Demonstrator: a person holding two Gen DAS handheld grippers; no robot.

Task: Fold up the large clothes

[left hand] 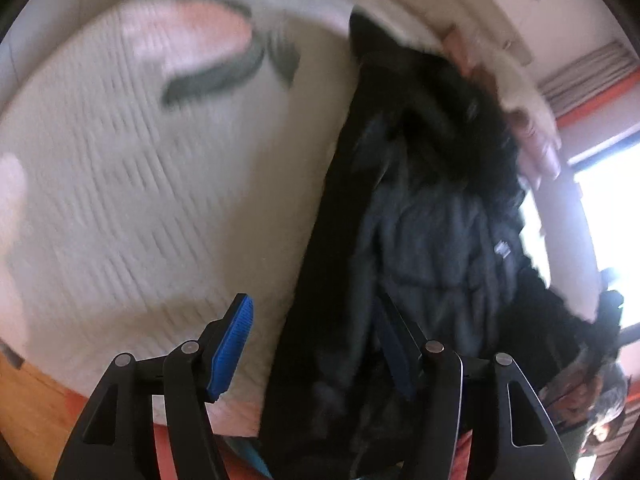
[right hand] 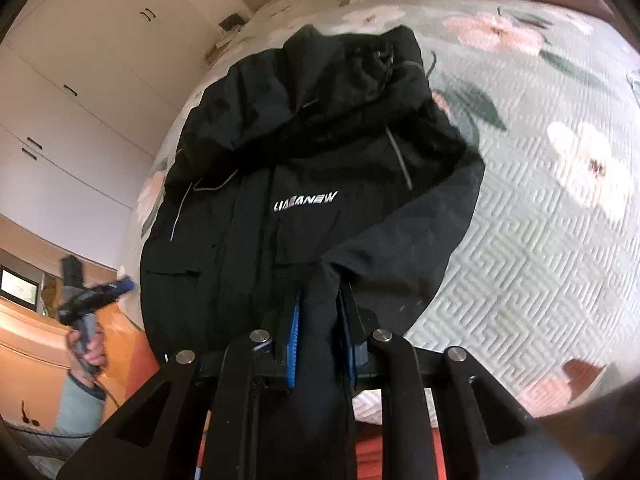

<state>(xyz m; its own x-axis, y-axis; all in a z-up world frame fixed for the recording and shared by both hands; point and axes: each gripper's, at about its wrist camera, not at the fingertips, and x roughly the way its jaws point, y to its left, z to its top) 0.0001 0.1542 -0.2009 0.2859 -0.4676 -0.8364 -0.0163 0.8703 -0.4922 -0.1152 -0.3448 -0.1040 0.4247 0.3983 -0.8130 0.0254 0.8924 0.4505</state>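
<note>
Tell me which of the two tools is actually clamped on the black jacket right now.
The right tool: its blue pads pinch a fold of the black jacket. The left tool stands open, gripping nothing.

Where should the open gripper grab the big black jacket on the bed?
Probably the jacket's long near edge, coming down from above at the bed's foot. The left gripper is open with that edge already between its fingers. The right gripper pinches the hem the same way.
</note>
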